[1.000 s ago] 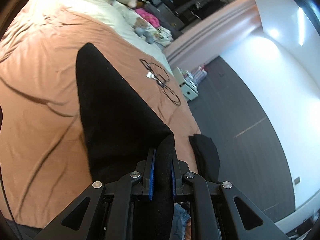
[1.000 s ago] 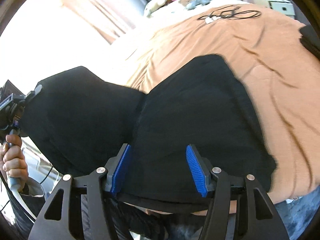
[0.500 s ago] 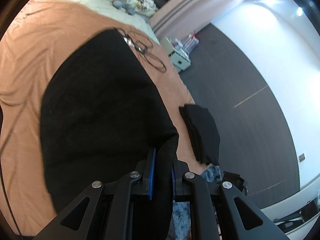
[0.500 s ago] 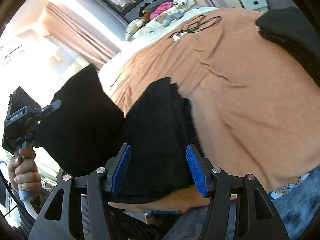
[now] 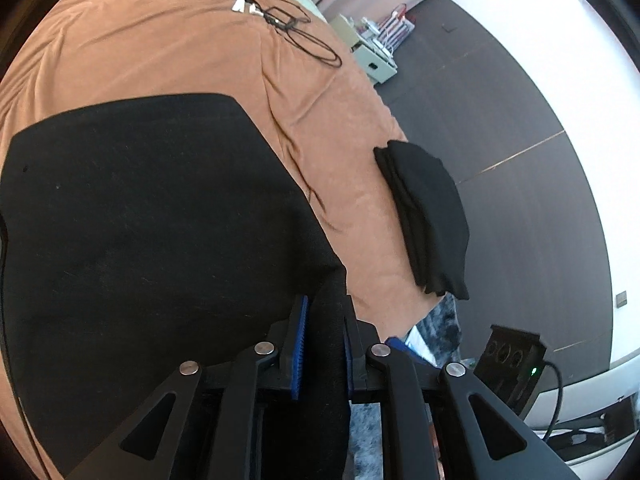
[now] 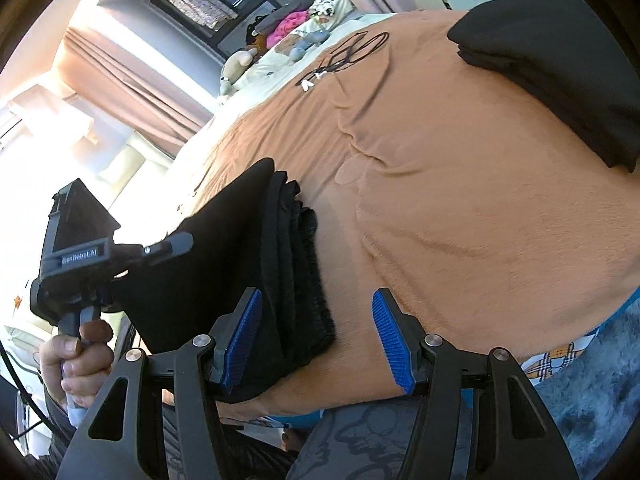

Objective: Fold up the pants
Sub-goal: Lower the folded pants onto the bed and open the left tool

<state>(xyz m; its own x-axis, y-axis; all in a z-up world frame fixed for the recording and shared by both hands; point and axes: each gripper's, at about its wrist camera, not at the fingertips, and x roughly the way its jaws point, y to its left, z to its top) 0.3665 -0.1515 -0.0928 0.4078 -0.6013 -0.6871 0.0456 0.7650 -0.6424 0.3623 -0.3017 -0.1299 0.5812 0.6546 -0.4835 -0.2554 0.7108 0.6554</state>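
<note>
The black pants [image 5: 140, 220] lie folded on the brown bedspread [image 5: 168, 48]. My left gripper [image 5: 322, 320] is shut on the near corner of the top layer and holds it over the lower layers. In the right wrist view the pants [image 6: 288, 280] show as stacked black layers at the bed's near edge, with the lifted flap at left held by the left gripper [image 6: 176, 244]. My right gripper [image 6: 316, 336] is open, its blue pads either side of the stack's near end, holding nothing.
A second folded black garment [image 5: 432, 216] lies at the bed's right edge, also in the right wrist view [image 6: 560, 64]. A black cable coil [image 5: 288, 28] lies farther up the bed. Stuffed toys [image 6: 280, 44] sit by the pillows. A nightstand [image 5: 372, 60] stands beyond.
My left gripper has carried the held pants layer over and down across the rest. My right gripper has swung right, now by the stack's edge.
</note>
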